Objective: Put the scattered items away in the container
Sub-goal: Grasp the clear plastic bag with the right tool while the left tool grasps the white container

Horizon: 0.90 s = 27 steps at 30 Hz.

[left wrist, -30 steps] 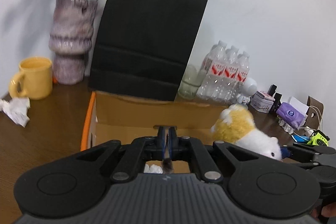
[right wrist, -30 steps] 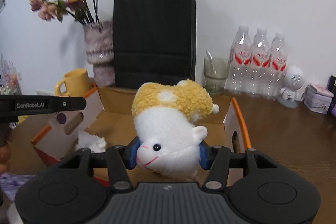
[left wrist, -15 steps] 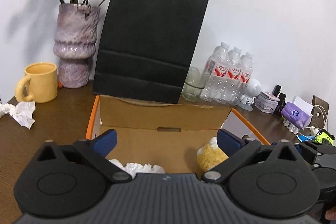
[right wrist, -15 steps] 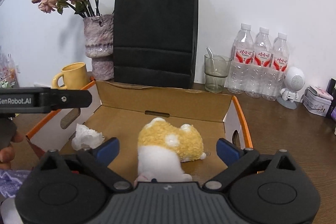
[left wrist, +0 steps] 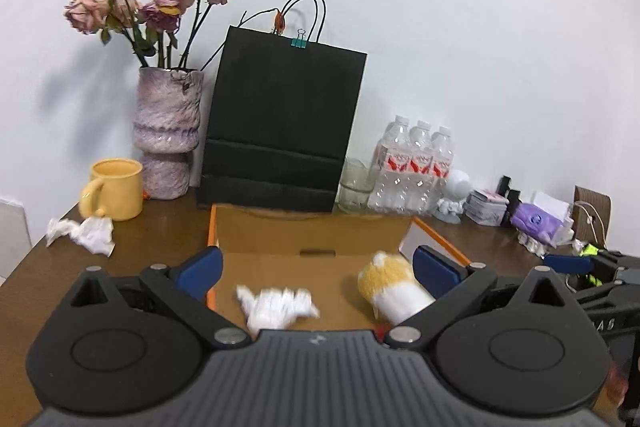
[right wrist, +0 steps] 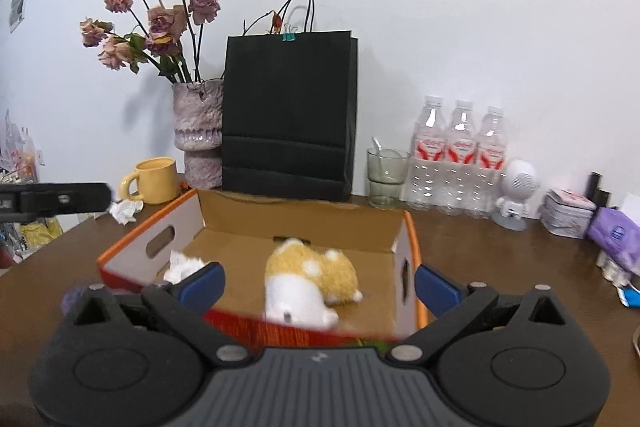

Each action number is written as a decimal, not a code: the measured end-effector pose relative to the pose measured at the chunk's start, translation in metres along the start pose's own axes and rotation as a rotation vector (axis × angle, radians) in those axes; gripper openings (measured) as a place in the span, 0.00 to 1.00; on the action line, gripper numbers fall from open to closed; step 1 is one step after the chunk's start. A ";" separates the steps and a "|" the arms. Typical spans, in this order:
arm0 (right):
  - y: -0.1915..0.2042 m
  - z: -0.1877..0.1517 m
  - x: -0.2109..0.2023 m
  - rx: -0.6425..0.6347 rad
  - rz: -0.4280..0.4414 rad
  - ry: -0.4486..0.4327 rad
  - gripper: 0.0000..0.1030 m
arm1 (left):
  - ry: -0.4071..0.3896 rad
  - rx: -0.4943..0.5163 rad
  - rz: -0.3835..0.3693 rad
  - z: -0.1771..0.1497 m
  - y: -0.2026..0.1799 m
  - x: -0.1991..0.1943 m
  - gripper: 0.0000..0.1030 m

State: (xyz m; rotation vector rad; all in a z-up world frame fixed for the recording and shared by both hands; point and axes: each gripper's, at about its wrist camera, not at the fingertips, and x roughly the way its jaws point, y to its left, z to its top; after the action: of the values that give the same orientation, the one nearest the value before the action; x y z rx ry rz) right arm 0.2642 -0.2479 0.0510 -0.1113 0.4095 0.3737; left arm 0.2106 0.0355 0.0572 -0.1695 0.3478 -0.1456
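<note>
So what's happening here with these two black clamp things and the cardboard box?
A person is tidying loose items into the cardboard box, using a handheld gripper in each hand. Both the left gripper and the right gripper are open and hold nothing. A yellow-and-white plush toy and a crumpled tissue lie inside the box. Another crumpled tissue sits out on the table by the yellow mug.
</note>
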 end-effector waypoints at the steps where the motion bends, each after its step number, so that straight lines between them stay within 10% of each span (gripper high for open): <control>1: 0.000 -0.007 -0.007 -0.007 -0.009 0.006 1.00 | 0.006 0.003 -0.007 -0.007 -0.001 -0.008 1.00; 13: 0.003 -0.094 -0.024 -0.019 -0.096 0.166 1.00 | 0.149 0.043 -0.054 -0.080 -0.026 -0.015 1.00; 22: 0.002 -0.105 -0.012 0.012 -0.096 0.194 0.96 | 0.134 0.101 0.045 -0.091 -0.054 0.012 1.00; 27: 0.001 -0.108 -0.011 0.018 -0.092 0.190 0.87 | 0.146 0.118 0.076 -0.093 -0.059 0.018 0.80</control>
State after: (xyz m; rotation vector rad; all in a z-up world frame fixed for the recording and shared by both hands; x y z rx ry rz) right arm 0.2151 -0.2699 -0.0428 -0.1484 0.5928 0.2698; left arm 0.1883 -0.0383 -0.0237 -0.0291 0.4889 -0.1028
